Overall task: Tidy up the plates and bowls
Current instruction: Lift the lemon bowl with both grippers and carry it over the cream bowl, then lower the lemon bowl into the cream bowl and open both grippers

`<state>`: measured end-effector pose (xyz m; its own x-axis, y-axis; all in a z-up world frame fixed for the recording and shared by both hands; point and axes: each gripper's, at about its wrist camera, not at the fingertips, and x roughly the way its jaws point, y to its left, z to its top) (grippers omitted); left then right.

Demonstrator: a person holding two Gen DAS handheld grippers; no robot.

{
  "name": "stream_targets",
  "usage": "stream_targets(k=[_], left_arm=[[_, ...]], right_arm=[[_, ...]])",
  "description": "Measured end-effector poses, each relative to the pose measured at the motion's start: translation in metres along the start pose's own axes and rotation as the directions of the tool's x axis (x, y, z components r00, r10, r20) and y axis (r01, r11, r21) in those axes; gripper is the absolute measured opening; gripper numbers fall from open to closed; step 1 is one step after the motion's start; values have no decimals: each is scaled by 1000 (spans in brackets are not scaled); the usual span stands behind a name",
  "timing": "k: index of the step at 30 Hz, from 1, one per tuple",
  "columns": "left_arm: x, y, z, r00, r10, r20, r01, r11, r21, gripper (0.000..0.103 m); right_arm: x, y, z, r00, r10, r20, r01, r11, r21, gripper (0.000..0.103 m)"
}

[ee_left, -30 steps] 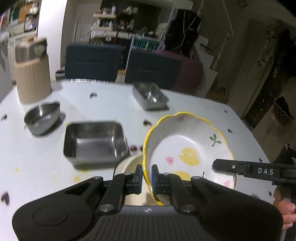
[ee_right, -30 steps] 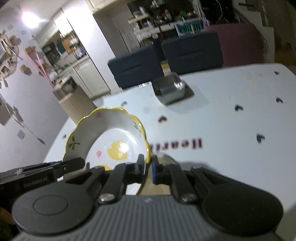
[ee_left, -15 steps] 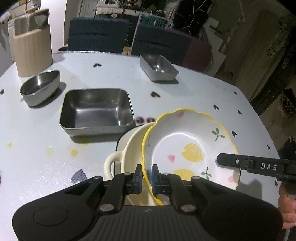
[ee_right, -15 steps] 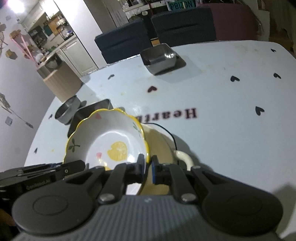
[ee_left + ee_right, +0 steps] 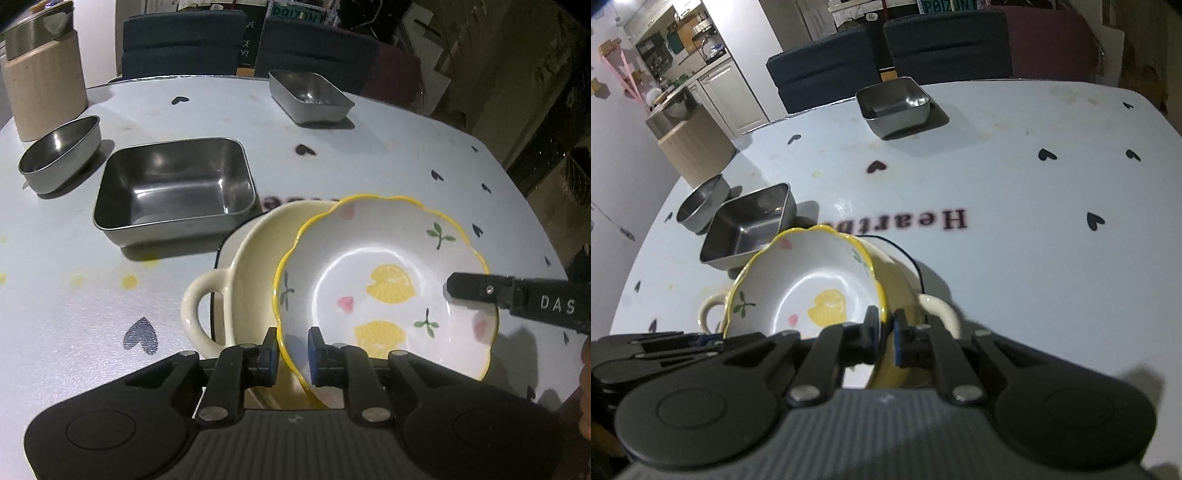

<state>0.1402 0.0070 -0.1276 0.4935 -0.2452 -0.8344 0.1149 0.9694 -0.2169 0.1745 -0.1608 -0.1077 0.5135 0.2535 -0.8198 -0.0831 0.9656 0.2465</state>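
Two grippers flank a scalloped, yellow-rimmed ceramic lemon-print bowl (image 5: 388, 288) nested askew in a cream two-handled ceramic dish (image 5: 251, 273): the left gripper (image 5: 292, 350), jaws just opening, straddles its rim; the right gripper (image 5: 885, 332) clamps it. Uneven release could tip it sideways.

Left gripper (image 5: 291, 350) jaws just opening astride lemon bowl (image 5: 384, 288) rim, over cream dish (image 5: 251, 266)
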Motion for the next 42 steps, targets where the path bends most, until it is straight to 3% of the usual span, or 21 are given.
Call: stream_targets(k=[17,32,42], left_arm=[[-1,-1,4,1000,11,14,-12,999,32,18],[-12,12,6,1000,-1,21,1,1000,-2,18],[-15,15,7,1000,-9,29,9,1000,-20,18]], right_arm=[[-4,-1,4,999,-22,36,23,1000,-20,9],[12,7,11,1000,-24,16,24,999,-32,7],[29,-2,15,999,-4,-46,6,999,42,8]])
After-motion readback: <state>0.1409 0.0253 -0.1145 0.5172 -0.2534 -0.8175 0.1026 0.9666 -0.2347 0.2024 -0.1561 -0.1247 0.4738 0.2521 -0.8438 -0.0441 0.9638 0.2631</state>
